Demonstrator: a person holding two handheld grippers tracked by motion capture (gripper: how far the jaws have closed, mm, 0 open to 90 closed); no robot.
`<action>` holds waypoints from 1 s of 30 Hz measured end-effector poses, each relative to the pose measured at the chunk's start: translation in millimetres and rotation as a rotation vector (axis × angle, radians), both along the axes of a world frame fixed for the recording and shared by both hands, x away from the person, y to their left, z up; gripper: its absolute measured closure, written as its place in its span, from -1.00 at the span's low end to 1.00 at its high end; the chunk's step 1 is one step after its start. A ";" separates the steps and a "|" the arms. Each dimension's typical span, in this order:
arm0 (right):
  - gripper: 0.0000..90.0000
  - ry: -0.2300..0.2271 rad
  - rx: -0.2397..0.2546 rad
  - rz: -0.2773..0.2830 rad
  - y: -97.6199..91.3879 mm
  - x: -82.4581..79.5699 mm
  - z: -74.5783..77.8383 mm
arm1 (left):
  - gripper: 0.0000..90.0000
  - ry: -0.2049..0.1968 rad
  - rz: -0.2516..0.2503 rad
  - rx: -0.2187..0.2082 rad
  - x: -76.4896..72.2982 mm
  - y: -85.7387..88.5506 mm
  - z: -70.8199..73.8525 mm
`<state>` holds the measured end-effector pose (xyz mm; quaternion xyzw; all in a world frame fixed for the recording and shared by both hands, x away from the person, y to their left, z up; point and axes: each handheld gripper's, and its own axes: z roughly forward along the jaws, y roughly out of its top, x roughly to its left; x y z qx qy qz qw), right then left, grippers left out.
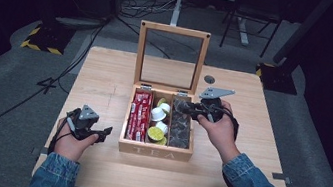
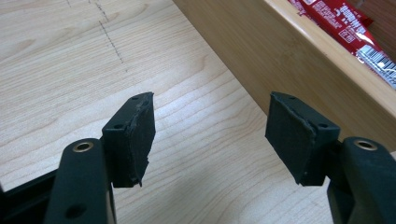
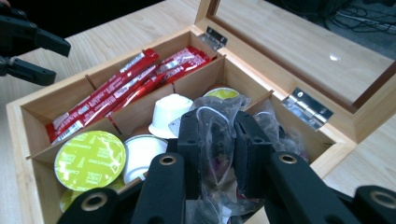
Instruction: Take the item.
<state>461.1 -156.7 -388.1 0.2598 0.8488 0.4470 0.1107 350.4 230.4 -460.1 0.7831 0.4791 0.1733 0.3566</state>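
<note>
Right gripper view is showing the right tongs point(image 3: 217, 154) pinching a clear plastic packet point(image 3: 215, 140) over the tea box point(image 1: 155, 150), right-hand compartment, probably lifting one out; the left tongs point(image 2: 210, 137) are sitting wide and empty on the bench point(image 2: 70, 60) beside the box, likely just waiting

Light falls from overhead onto the wooden table point(image 1: 106, 79), bright against a room that goes nearly black toward ten and two o'clock. Shadows stay soft and short. A small glare spot sits on the glass lid point(image 3: 334, 57). The high view is grainy; near jaws blur slightly.
</note>
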 end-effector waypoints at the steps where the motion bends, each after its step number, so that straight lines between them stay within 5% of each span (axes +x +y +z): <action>1: 0.67 -0.004 0.002 0.000 -1.4 -0.3 1.9 | -0.26 0.003 0.004 0.003 0.1 0.0 -0.5; 30: 0.65 -0.045 -0.013 -0.060 -57.1 -14.7 33.3 | -0.28 0.057 0.012 0.049 2.3 9.4 -10.9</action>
